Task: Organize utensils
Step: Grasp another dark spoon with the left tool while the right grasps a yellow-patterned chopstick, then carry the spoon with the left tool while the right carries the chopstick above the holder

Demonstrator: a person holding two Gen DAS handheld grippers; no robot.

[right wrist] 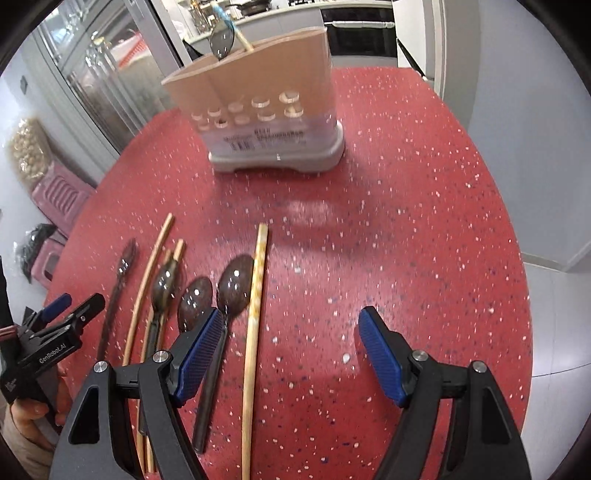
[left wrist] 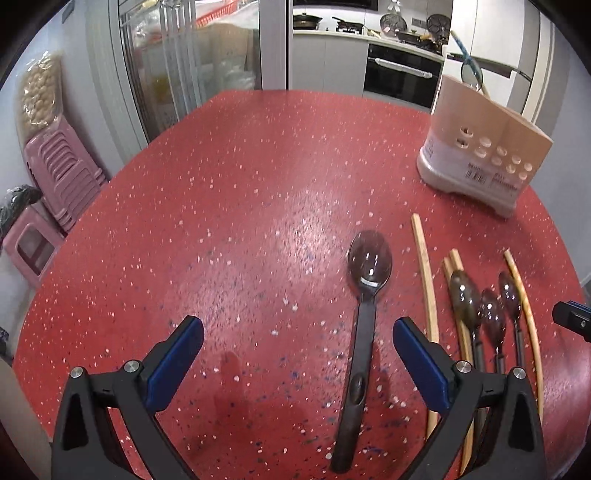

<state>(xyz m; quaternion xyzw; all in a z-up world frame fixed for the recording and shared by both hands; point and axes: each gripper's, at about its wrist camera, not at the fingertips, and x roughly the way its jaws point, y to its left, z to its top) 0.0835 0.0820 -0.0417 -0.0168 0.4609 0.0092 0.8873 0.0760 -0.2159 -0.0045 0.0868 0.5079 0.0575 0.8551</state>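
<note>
Dark spoons and wooden chopsticks lie on a red speckled table (left wrist: pixel 240 192). My left gripper (left wrist: pixel 298 334) is open, low over the table, with one dark spoon (left wrist: pixel 364 295) lying between its fingers. To its right lie three more spoons (left wrist: pixel 487 314) and several chopsticks (left wrist: pixel 426 280). My right gripper (right wrist: pixel 291 326) is open and empty; its left finger (right wrist: pixel 201 350) is over a spoon handle, with a chopstick (right wrist: pixel 255 314) just inside it. A beige utensil holder (right wrist: pixel 258 99) stands at the back and holds a spoon and a blue-tipped stick (right wrist: pixel 223 35). The holder also shows in the left wrist view (left wrist: pixel 484 144).
Stacked pink stools (left wrist: pixel 59 173) stand left of the table by a glass cabinet (left wrist: pixel 177 66). A kitchen counter with pans (left wrist: pixel 369 26) is behind. The left gripper shows at the left edge of the right wrist view (right wrist: pixel 70 310). The table edge curves close on the right (right wrist: pixel 524 295).
</note>
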